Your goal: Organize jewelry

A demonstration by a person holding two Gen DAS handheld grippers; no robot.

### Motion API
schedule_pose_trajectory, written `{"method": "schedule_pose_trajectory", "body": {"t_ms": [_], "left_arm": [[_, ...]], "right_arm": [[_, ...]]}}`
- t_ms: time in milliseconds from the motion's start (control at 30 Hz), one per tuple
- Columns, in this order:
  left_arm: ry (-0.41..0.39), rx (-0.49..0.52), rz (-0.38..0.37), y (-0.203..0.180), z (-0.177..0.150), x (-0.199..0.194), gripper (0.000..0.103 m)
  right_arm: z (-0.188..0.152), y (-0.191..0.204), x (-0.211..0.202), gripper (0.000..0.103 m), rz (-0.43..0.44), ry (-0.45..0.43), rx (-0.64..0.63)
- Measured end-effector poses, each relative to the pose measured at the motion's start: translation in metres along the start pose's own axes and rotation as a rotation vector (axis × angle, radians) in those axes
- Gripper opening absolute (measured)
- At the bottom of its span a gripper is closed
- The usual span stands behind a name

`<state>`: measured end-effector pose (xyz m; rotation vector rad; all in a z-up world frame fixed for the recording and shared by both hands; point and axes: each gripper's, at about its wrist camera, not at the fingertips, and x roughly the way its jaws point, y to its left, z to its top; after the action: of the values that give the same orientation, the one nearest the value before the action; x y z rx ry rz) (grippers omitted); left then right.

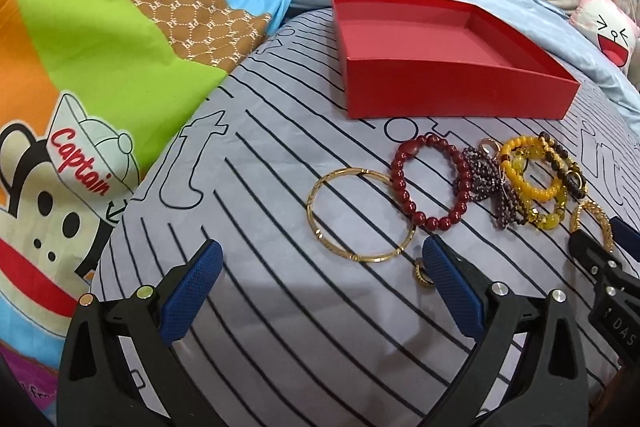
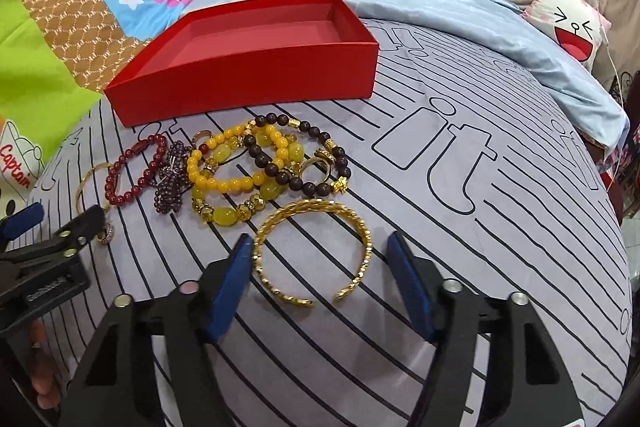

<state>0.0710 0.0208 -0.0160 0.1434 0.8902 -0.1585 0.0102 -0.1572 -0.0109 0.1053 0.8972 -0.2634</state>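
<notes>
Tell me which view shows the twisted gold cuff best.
Right wrist view: the twisted gold cuff lies whole between the open right hand-held gripper fingers. Left wrist view catches only part of it at the right edge.

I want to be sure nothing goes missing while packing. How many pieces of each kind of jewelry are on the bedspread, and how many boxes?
Bead bracelets (red, purple, two yellow, brown): 5
Gold bangles (one thin, one twisted and open): 2
Rings: 3
Red box: 1
Total: 11. The pile overlaps, so a small piece could be hidden.
</notes>
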Motion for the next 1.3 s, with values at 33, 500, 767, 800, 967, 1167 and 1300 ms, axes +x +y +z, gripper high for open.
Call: {"method": "schedule_pose_trajectory", "body": {"t_ms": [33,500,767,800,967,1167,1300], "left_arm": [[0.005,-0.001,-0.001,0.0,0.001,0.002,0.096],[0.017,0.003,-0.052,-0.002,0.005,0.007,0.081],[-0.01,0.027,-0.083,-0.009,-0.001,-0.003,0.047],[-0.011,0.023,-0.086,-0.008,-0.001,-0.004,0.046],[-0.01,0.003,-0.11,-0.003,-0.007,-0.01,0.04],[-0.015,-0.049,-0.113,0.012,-0.012,-0.016,0.068],[-0.03,-0.02,-0.074,0.014,-0.005,-0.012,0.08]], "right_arm": [[0.0,0.0,0.0,0.058,0.002,0.0,0.0],[0.0,0.002,-0.001,0.057,-0.002,-0.001,-0.005],[-0.004,0.002,-0.005,0.057,0.012,0.0,-0.005],[-0.005,0.002,-0.006,0.057,0.014,0.0,-0.004],[-0.01,0.0,-0.011,0.057,0.024,-0.001,0.001],[-0.015,-0.002,-0.015,0.057,0.031,-0.001,0.007],[-0.013,-0.003,-0.015,0.057,0.037,0.001,0.012]]}}
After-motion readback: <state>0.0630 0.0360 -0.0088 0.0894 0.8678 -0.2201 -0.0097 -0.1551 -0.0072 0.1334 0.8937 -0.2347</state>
